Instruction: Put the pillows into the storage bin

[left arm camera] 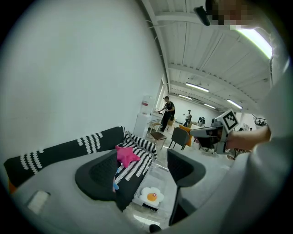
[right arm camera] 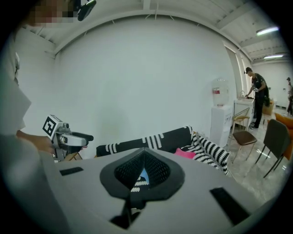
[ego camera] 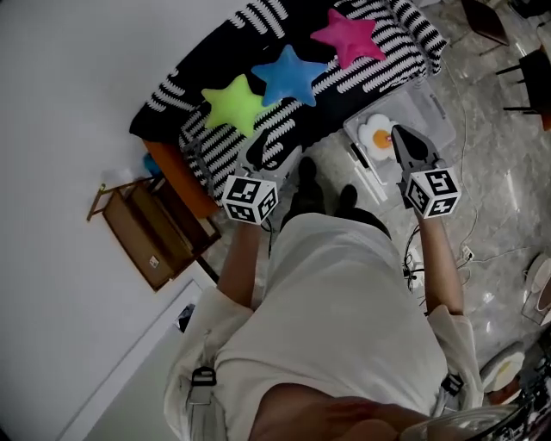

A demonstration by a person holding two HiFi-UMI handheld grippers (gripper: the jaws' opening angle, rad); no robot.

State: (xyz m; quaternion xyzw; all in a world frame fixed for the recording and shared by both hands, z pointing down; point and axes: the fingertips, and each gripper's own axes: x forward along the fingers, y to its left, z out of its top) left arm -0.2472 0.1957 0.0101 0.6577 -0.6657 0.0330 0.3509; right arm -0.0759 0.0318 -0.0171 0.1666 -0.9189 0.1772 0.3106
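The pillows (ego camera: 290, 76), laid on the sofa (ego camera: 258, 17) at upper centre beside the storage bin (ego camera: 435, 108), could be missed, as the left gripper (ego camera: 274, 151) is spread empty but the right gripper (ego camera: 403, 138) is pressed together.

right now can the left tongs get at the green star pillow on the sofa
Probably yes: the left tongs are open and empty, and the green star pillow lies uncovered on the sofa just ahead, with nothing in between.

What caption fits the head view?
Left gripper and right gripper face a striped sofa with green, blue, pink star pillows; fried-egg pillow in storage bin.
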